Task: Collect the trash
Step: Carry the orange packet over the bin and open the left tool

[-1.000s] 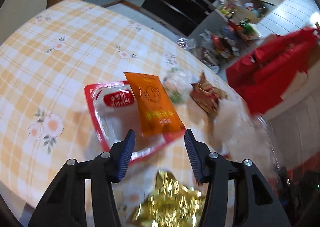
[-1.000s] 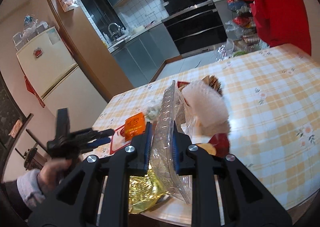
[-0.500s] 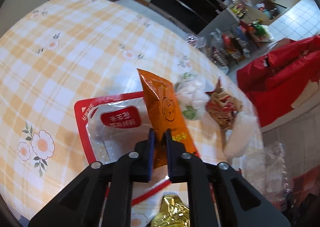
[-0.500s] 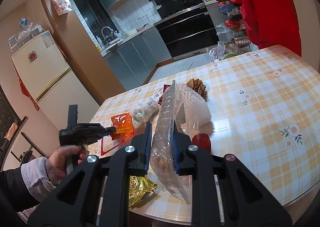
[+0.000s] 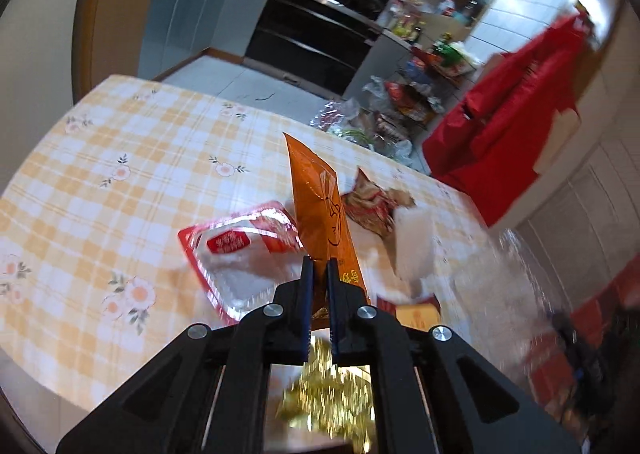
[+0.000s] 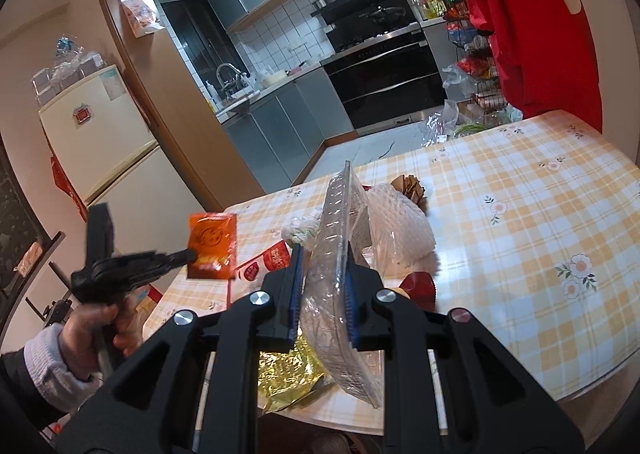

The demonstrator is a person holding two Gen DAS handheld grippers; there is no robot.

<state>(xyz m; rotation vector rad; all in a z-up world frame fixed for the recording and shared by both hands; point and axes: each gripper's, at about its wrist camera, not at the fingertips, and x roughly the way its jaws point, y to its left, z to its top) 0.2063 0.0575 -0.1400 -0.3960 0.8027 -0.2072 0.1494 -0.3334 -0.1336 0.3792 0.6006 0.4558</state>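
My left gripper [image 5: 319,266] is shut on an orange snack packet [image 5: 320,210] and holds it upright above the table; it also shows in the right wrist view [image 6: 212,240], held off the table's left edge. My right gripper [image 6: 322,254] is shut on a clear plastic container [image 6: 340,254] held on edge over the table's near side. On the checked tablecloth [image 5: 100,182] lie a red-rimmed clear tray [image 5: 240,254], a brown crumpled wrapper [image 5: 374,202], white foam netting [image 6: 400,230], a small white bag [image 6: 300,228], a red cup liner [image 6: 418,284] and gold foil [image 6: 288,370].
A red garment [image 6: 520,22] hangs at the table's far right. A fridge [image 6: 104,142] stands at the left. A wire rack with bags [image 5: 404,102] stands beyond the table, in front of the kitchen oven [image 6: 384,74].
My left gripper closed on the orange packet and lifted it off the red-rimmed tray, up and to the left. The right gripper kept its hold on the clear container.
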